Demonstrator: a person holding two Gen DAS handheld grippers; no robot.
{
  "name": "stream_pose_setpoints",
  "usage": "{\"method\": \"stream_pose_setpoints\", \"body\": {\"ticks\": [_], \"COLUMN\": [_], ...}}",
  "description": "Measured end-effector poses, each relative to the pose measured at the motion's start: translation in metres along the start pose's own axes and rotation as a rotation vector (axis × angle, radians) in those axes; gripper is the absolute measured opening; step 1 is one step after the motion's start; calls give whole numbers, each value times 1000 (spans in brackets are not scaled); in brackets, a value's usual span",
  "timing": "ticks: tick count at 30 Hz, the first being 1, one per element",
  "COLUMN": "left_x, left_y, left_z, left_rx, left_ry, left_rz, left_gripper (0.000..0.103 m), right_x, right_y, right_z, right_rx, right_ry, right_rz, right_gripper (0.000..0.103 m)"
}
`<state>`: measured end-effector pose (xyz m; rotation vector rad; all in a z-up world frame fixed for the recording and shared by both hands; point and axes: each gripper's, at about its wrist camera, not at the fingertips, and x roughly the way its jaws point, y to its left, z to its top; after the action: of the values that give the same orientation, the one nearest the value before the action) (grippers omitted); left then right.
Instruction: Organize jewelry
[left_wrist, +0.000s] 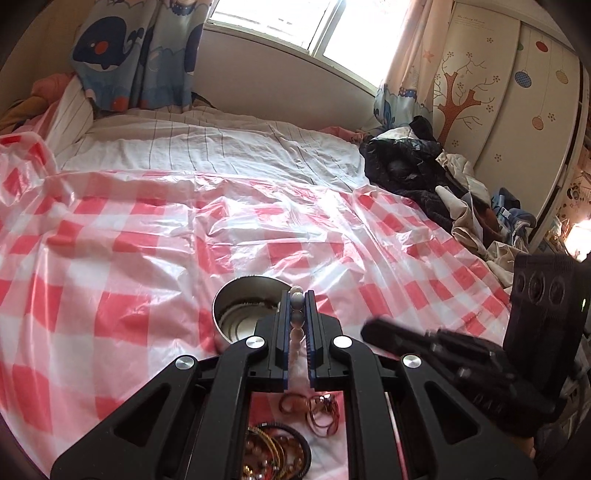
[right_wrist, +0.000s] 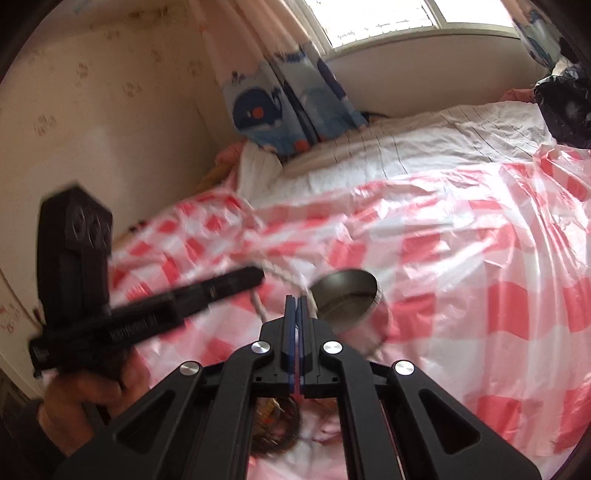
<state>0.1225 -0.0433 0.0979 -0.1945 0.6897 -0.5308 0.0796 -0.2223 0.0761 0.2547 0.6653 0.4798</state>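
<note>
One checked plastic sheet (left_wrist: 155, 236) (red, white), striped bedding (left_wrist: 221, 147), whale curtains (left_wrist: 122, 48)

— What lies ahead of the gripper?
— A red-checked plastic sheet (left_wrist: 166, 229) spread over a striped white quilt (left_wrist: 207, 147).
— And farther off?
— Whale-print curtains (left_wrist: 140, 48) by the window (left_wrist: 295, 22); dark clothes (left_wrist: 406, 166) heaped right, beside a tree-patterned wardrobe (left_wrist: 491, 92).

Left gripper (right_wrist: 258, 275) motion-blurred; bracelet pile (left_wrist: 275, 452) cut off below.
</note>
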Motion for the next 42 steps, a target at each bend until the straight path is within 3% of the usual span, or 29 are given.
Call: {"method": "stream_pose_setpoints", "body": {"ticks": [1,2,4,7,10,11,19,22,24,26,28,30,31,32,38,42], "left_x": [2,4,6,8,6,5,6,14,29,57,66,60,55,49,8,-14], "left_y": [1,1,4,8,9,9,6,4,7,19,28,40,44,48,50,42], "left_z": [0,-1,-4,-9,-8,-8,5,17,20,18,11,5,4,3,-10,-42], "left_rx": [1,2,-4,-16,-17,-19,-31,-44,-44,-43,-32,-53,-58,-62,-43,-7], "left_ry": [0,2,7,14,10,7,-15,-39,3,128,172,169,164,158,139,185], "left_rz": [-3,-4,-3,2,3,3,-31,-69,-32,49,128,157,174,180,192,176], "left_gripper": [6,6,6,6,6,6,6,6,7,8,10,14,18,19,34,38], "right_x": [3,6,13,42,64,62,7,7,14,26,40,58,69,74,44,11], "right_y": [-2,-5,-8,-6,-6,-6,-11,-9,-7,-7,-6,-7,-9,-12,-24,-20], "right_z": [-7,-16,-35,-52,-70,-70,-19,0,10,18,24,27,28,29,9,-34], "right_rx": [-8,-12,-16,-51,-118,-116,3,6,3,-1,-11,-24,-29,-27,31,60], "right_ry": [31,62,92,214,316,312,27,-23,-31,-30,-4,27,53,62,45,65], "right_rz": [-17,-39,-88,-140,-230,-217,-107,-95,-84,-77,-60,-57,-69,-90,-143,-156], "right_gripper": [8,38,68,64,18,15,15,15,15,15,15,16,26,43,45,52]}}
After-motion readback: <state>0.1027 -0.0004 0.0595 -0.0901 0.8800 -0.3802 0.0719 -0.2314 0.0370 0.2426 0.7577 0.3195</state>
